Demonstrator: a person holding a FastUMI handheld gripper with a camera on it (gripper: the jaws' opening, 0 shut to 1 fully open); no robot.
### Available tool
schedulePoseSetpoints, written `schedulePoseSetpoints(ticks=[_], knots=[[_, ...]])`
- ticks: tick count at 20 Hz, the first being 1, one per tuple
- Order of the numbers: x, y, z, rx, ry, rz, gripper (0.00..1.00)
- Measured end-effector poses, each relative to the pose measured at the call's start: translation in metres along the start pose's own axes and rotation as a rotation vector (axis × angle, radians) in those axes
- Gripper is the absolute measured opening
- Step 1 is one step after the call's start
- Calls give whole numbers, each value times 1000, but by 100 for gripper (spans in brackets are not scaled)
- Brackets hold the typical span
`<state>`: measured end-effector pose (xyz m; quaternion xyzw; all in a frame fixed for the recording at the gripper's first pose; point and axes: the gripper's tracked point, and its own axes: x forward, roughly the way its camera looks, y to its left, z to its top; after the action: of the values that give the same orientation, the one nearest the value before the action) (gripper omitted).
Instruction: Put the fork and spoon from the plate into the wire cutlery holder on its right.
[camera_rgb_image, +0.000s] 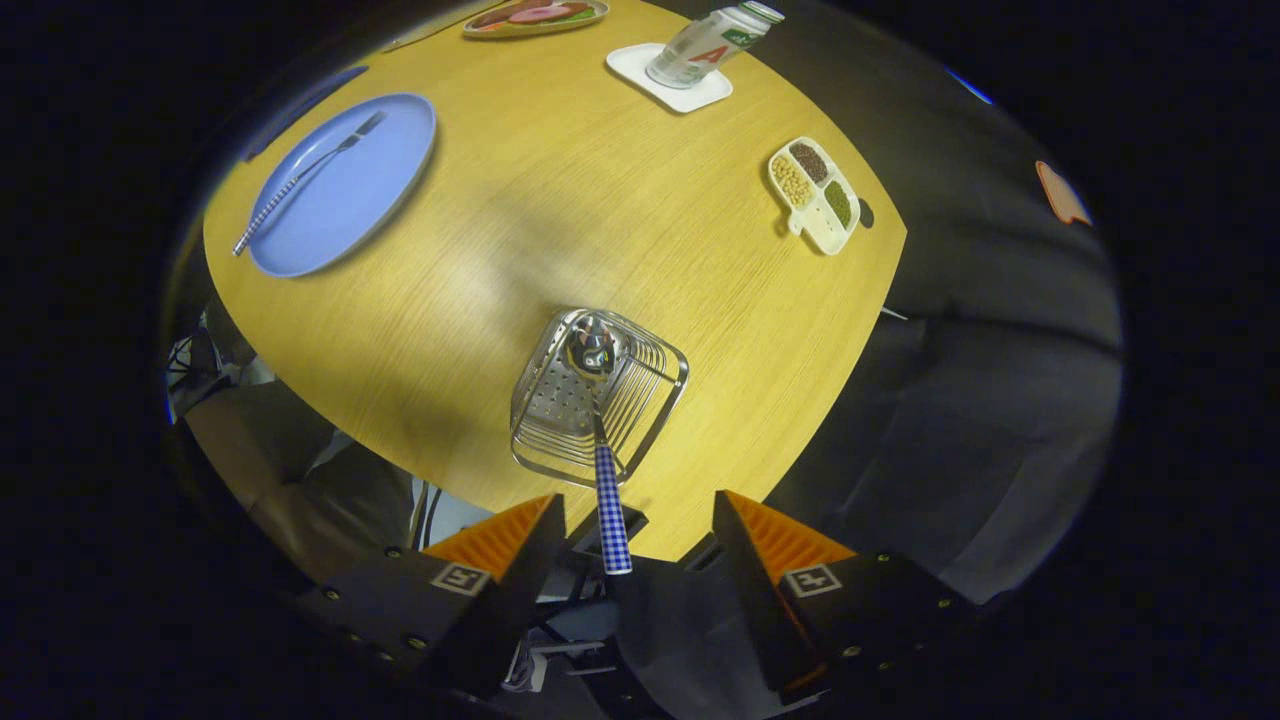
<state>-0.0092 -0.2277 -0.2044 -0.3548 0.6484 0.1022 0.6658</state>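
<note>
Jaws (637, 520) stand wide open, clear of the spoon (603, 440) standing in the wire holder (655, 385) between them.

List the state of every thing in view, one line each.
Gripper: open, fingers apart, pressing on nothing.
Spoon: standing in the holder, bowl down, checked handle sticking up between the fingers.
Holder: upright on the table, holding the spoon.
Fork: lying on the plate, not yet moved.
Plate: flat on the table, left of the holder.
Bottle: upright on a white coaster, cap on.
Divided dish: compartments filled.
</note>
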Motion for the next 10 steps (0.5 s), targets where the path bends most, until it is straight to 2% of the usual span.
schedulePoseSetpoints(ticks=[3, 10], knots=[[-10, 10, 2, 44, -46, 19, 93], [-45, 19, 23, 140, -227, -17, 96]])
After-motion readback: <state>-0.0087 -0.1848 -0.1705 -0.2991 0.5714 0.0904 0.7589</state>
